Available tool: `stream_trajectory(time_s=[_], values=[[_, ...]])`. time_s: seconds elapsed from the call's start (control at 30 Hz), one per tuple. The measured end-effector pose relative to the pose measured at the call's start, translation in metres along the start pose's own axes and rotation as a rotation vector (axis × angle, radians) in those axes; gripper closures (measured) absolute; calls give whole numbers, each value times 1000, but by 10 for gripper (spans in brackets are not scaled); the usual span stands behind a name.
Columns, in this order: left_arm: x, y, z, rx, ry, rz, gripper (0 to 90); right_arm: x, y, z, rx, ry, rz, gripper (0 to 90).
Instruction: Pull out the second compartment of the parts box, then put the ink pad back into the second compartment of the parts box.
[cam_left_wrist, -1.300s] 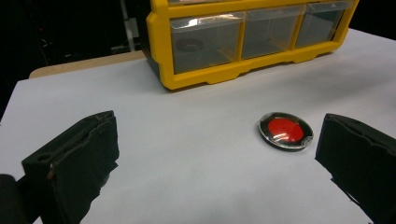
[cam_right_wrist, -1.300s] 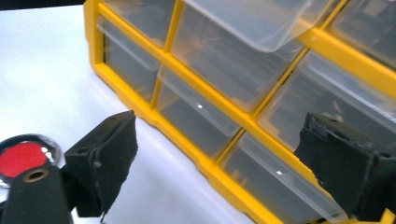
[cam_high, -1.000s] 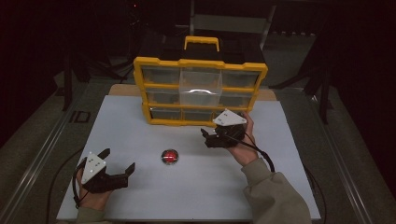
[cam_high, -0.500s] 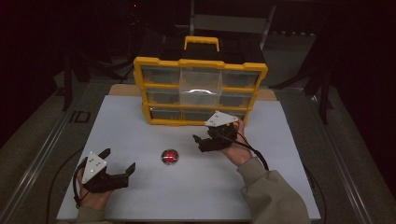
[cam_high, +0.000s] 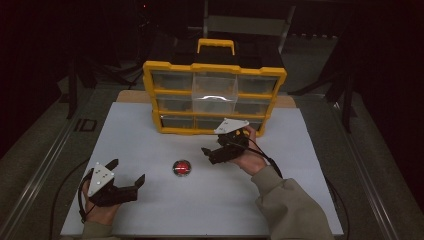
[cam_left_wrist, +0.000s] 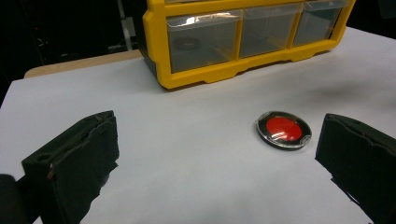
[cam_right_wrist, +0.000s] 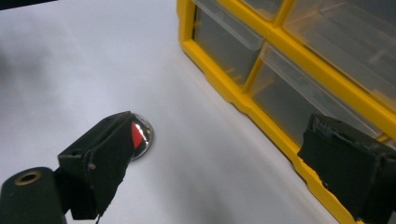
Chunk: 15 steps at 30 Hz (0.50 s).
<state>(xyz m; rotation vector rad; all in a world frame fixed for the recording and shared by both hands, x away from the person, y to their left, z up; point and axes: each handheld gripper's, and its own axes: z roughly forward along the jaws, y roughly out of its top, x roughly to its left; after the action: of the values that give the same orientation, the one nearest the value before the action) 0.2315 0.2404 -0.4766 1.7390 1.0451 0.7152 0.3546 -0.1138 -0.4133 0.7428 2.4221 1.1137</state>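
Centrally, a round red-centred disc (cam_high: 181, 168) lies flat on the white bench (cam_high: 150, 150). The right claw (cam_high: 214, 152) hangs wide just beside it; the left claw (cam_high: 127, 172), also wide, waits nearer. Behind stands a yellow drawer organiser (cam_high: 214, 97).

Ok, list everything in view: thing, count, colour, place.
round disc: one, red under a clear shiny cover, lying flat mid-sheet between the two grippers, touching neither
drawer organiser: one, yellow frame with clear drawers and a yellow handle, upright at the sheet's far edge
sheet: one, white, covering the table
left gripper: one, black with a grey plate, jaws open, near left of the sheet
right gripper: one, black with a grey plate, jaws open, before the organiser, pointing toward the disc
sleeve: one, olive, near right
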Motion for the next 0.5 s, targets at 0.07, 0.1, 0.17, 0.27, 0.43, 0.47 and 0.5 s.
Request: stream_trajectory(time_s=[0.07, 0.1, 0.17, 0.27, 0.43, 0.47, 0.5], values=[[0, 0, 0, -1, 0, -1, 0, 1, 2, 1, 10, 10, -5, 91], [0, 0, 0, 1, 0, 0, 0, 1, 2, 1, 18, 11, -11, 91], [0, 0, 0, 1, 0, 0, 0, 2, 4, 3, 30, 19, -16, 91], [0, 0, 0, 0, 1, -1, 0, 3, 7, 4, 41, 25, -28, 91], [0, 0, 0, -2, 0, 0, 0, 6, 10, 9, 59, 47, -43, 91], [0, 0, 0, -2, 0, 0, 0, 7, 11, 10, 67, 51, -47, 91], [0, 0, 0, -2, 0, -1, 0, 8, 12, 11, 70, 52, -49, 91]])
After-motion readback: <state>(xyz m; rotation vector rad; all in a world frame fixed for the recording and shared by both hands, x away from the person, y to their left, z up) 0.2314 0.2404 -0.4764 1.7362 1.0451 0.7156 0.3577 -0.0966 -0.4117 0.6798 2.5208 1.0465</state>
